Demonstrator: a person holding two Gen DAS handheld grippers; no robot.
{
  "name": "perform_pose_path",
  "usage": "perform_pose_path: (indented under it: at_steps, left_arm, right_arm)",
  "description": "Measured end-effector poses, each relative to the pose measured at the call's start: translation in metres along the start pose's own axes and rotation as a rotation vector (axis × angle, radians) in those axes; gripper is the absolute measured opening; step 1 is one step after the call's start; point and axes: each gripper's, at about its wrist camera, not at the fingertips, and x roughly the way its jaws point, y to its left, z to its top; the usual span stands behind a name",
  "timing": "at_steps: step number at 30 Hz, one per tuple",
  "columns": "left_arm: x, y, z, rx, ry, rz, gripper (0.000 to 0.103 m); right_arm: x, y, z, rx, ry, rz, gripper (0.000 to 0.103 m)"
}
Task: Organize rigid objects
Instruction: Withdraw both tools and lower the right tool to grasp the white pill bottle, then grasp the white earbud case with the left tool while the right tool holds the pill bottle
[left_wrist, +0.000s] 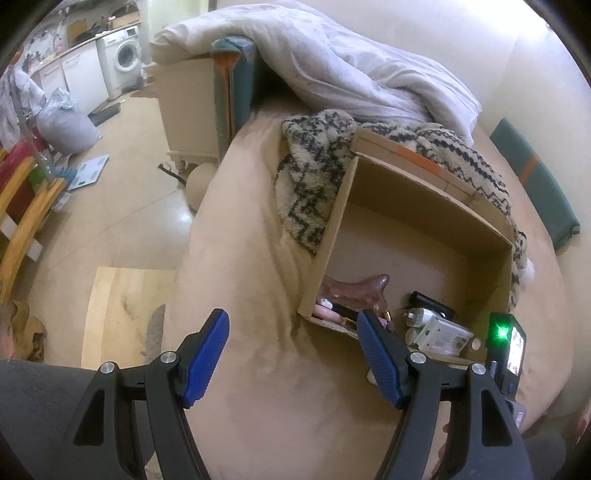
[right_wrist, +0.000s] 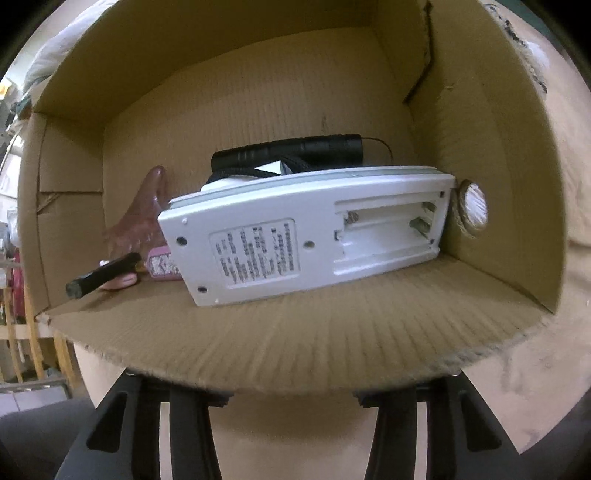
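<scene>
Left wrist view. At far left, a wooden rack (left_wrist: 26, 218) borders the tiled floor (left_wrist: 129, 206), with a washer (left_wrist: 123, 57) far behind. The left gripper (left_wrist: 291, 350) hovers above the beige couch seat (left_wrist: 251, 258), its blue fingers (left_wrist: 205, 354) spread wide with nothing between them; bare cushion lies under and ahead of it. To the right, an open cardboard box (left_wrist: 424, 229) rests on the seat against a patterned blanket (left_wrist: 314, 170), with a white duvet (left_wrist: 332, 66) beyond. The box's far half shows bare floor. Its near end holds a pink object (left_wrist: 354, 288), a black flashlight (left_wrist: 432, 302) and a white device (left_wrist: 443, 334). The right gripper's camera unit (left_wrist: 508, 347), green light on, sits at the box's near right corner.

Right wrist view. The box (right_wrist: 110, 206) fills the frame, its near flap (right_wrist: 295, 339) covering the fingertips, so whether the right gripper is open or closed cannot be told. From left: a black stick (right_wrist: 101, 275), the pink object (right_wrist: 144, 218), then the white device (right_wrist: 306, 232), tilted back-side up with label and vacant battery bay showing, its right end close to the right wall near a round hole (right_wrist: 472, 208). The flashlight (right_wrist: 291, 151) lies behind it.
</scene>
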Motion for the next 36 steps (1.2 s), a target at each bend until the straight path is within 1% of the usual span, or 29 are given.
perform_pose_path:
  at_steps: [8, 12, 14, 16, 17, 21, 25, 27, 30, 31, 34, 36]
  left_arm:
    - [0.004, 0.0, -0.001, 0.005, 0.006, 0.014, 0.069]
    - [0.005, 0.001, -0.003, 0.01, 0.006, 0.028, 0.069]
    - [0.007, 0.0, -0.004, 0.013, 0.01, 0.033, 0.069]
    - [0.009, -0.001, -0.004, 0.015, 0.014, 0.035, 0.069]
    - [0.01, -0.001, -0.005, 0.018, 0.016, 0.038, 0.069]
    - [0.014, -0.005, -0.008, 0.034, 0.02, 0.046, 0.069]
    - [0.018, -0.009, -0.01, 0.052, 0.022, 0.056, 0.069]
    - [0.021, -0.01, -0.013, 0.064, 0.025, 0.067, 0.069]
    - [0.026, -0.013, -0.016, 0.081, 0.029, 0.082, 0.069]
    - [0.029, -0.015, -0.017, 0.092, 0.031, 0.087, 0.069]
    - [0.037, -0.022, -0.023, 0.125, 0.044, 0.09, 0.069]
    - [0.046, -0.031, -0.028, 0.159, 0.068, 0.088, 0.069]
  right_arm:
    - [-0.034, 0.002, -0.031, -0.097, 0.005, 0.052, 0.049]
    - [-0.062, -0.004, -0.039, -0.137, -0.024, 0.108, 0.049]
    - [-0.079, -0.004, -0.036, -0.16, -0.049, 0.132, 0.049]
    - [-0.099, -0.01, -0.041, -0.189, -0.093, 0.139, 0.049]
    - [-0.107, -0.01, -0.037, -0.207, -0.119, 0.136, 0.049]
    - [-0.148, -0.011, -0.03, -0.288, -0.279, 0.132, 0.049]
    - [-0.172, -0.012, -0.019, -0.333, -0.439, 0.148, 0.049]
    - [-0.183, -0.016, -0.017, -0.332, -0.503, 0.17, 0.049]
    - [-0.189, -0.022, -0.013, -0.308, -0.55, 0.194, 0.049]
    - [-0.186, -0.021, -0.013, -0.292, -0.547, 0.204, 0.049]
    - [-0.18, -0.029, -0.01, -0.226, -0.528, 0.282, 0.049]
    - [-0.181, -0.029, -0.01, -0.231, -0.542, 0.281, 0.049]
